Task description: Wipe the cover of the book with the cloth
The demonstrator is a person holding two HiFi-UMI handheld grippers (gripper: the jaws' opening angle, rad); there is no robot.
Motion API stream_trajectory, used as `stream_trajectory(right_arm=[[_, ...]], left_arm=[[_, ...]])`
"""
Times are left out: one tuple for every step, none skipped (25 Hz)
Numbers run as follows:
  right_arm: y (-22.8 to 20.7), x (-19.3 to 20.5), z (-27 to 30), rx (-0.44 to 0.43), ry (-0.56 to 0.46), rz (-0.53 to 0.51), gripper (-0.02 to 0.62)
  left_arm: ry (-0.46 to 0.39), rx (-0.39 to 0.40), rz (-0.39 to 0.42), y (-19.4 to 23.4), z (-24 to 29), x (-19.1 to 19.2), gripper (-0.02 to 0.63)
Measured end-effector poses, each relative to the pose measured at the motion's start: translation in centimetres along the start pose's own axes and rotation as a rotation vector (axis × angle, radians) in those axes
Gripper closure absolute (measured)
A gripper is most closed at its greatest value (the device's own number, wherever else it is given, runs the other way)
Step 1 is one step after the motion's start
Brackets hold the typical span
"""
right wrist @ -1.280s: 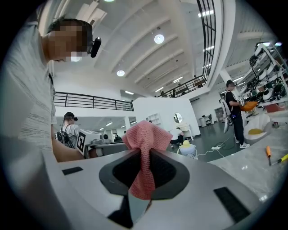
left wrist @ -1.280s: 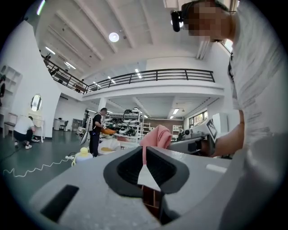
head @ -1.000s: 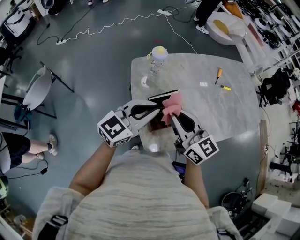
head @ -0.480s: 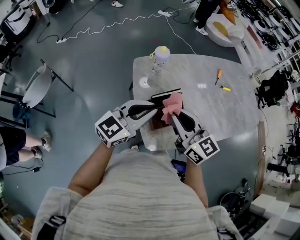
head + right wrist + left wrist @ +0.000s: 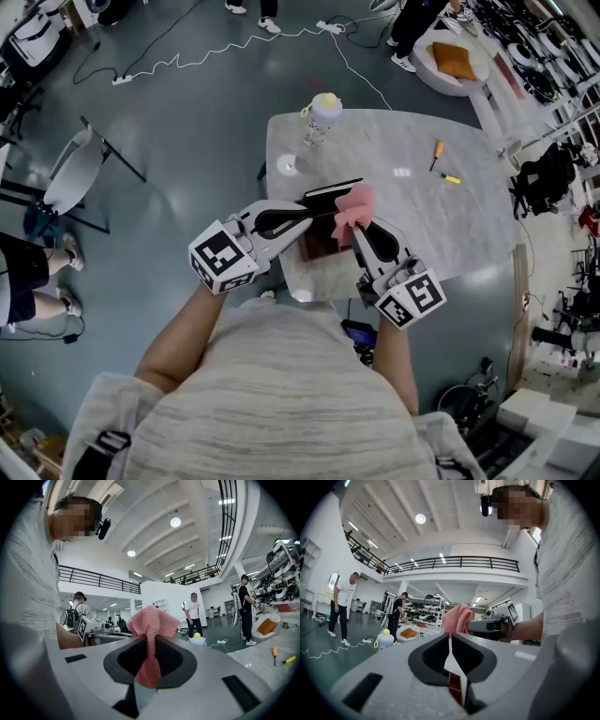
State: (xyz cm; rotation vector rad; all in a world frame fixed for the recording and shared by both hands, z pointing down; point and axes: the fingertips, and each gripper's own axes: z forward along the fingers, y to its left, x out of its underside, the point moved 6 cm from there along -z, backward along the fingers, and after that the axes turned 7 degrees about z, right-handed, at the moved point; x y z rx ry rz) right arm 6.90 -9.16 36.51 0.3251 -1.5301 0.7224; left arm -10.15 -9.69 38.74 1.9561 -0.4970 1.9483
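The left tool (image 5: pixel 302 216) is clamped on the edge of the thin dark brown book (image 5: pixel 322 244), held over the near edge of the pale grey marble bench (image 5: pixel 422 202). The right tool (image 5: pixel 356 228) pinches the pink knitted cloth (image 5: pixel 352 206), bunched against the book's cover. Farther back stands a clear yellow-capped bottle (image 5: pixel 319 114).

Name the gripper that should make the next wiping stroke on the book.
Right. The right gripper is shut on the pink cloth, next to the book; the left gripper is shut on that book, holding it.
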Motion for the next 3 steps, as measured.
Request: stream_trajectory(right_arm=[[0.01,-0.06,0.04,0.001,0.001,-0.002,0.546],[0.03,-0.11,0.07,0.002,0.002,-0.004,0.546],[0.05,-0.16,0.09,0.002,0.004,-0.006,0.546]], left_arm=[[-0.001,0.000,0.000,0.08,-0.06,-0.04,0.575],[-0.002,0.000,0.001,0.13,-0.11,-0.07,0.575],[-0.003,0.000,0.001,0.18,-0.14,-0.10,0.575]])
